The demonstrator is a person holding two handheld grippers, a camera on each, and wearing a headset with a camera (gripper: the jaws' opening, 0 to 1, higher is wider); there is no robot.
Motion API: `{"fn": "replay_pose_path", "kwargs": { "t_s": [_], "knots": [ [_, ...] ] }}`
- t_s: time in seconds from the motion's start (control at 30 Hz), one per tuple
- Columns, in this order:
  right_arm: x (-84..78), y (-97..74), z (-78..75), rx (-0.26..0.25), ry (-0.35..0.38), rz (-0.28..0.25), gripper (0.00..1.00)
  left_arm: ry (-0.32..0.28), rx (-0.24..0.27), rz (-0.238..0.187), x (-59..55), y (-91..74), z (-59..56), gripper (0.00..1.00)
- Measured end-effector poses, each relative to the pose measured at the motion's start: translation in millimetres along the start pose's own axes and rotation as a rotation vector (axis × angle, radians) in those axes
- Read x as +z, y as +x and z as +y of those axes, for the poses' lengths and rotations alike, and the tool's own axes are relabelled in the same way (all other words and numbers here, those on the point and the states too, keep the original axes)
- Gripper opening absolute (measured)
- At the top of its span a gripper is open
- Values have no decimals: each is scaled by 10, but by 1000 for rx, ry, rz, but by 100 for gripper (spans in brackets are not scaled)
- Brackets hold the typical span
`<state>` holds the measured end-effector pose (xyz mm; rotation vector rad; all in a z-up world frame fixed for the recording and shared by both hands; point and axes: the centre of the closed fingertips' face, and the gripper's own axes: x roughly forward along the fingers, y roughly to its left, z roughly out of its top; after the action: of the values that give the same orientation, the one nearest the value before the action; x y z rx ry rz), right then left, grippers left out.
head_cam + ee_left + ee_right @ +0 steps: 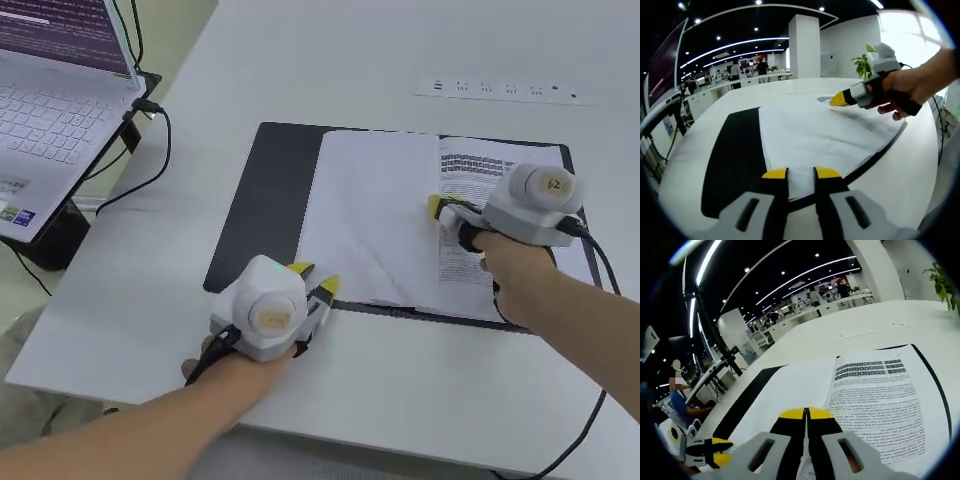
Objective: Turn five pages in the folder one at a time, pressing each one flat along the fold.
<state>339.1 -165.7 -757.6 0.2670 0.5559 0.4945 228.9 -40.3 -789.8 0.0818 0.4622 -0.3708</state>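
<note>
white surface in an open-plan office carries the folder (pixel 262 205), which lies open at the centre of the head view. a laptop (pixel 50 100) sits off at 10 o'clock and a power strip (pixel 500 90) at 1 o'clock. a blank page (pixel 375 210) lies left of the fold, not quite flat, with bare black cover beyond it at 9 o'clock. a printed page (pixel 480 165) shows to the right.

the right tool (pixel 440 207) sits at 3 o'clock of the blank page, jaws pressed together with nothing seen between them. its tips are down on the paper right at the fold. closed tips make one blunt point, which suits rubbing a crease, so i judge this the pressing step for the blank page.

the left tool (pixel 314 277) waits at 7 o'clock, just off the folder's near edge, jaws a little apart and holding nothing. it is likely parked there to be clear of the sweep yet near enough to steady the page's corner.
</note>
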Motion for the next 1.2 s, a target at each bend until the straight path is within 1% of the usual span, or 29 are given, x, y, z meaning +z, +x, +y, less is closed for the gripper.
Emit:
{"fn": "replay_pose_path", "kwargs": {
  "t_s": [0.13,0.2,0.3,0.33,0.57,0.83,0.93,1.2],
  "knots": [
    [20,85,-52,-10,-32,-3,0,-2,4,-5,1,-3,0,18],
    [24,129,-110,-25,-52,0,0,-5,5,-8,0,-5,0,18],
    [66,180,-150,-25,-47,-15,0,-8,7,-12,3,-10,-1,18],
    [87,200,-169,-29,-56,-19,0,-8,8,-14,2,-10,0,18],
    [188,329,-304,-47,-39,-40,0,-19,11,-27,-1,-8,5,18],
    [291,485,-356,-52,-40,-60,0,-29,13,-38,12,-13,6,18],
    [348,596,-440,-59,-45,-68,0,-44,19,-40,12,-10,9,18],
    [445,694,-461,-74,-86,-73,0,-47,18,-53,14,-15,10,18]
  ]
}}
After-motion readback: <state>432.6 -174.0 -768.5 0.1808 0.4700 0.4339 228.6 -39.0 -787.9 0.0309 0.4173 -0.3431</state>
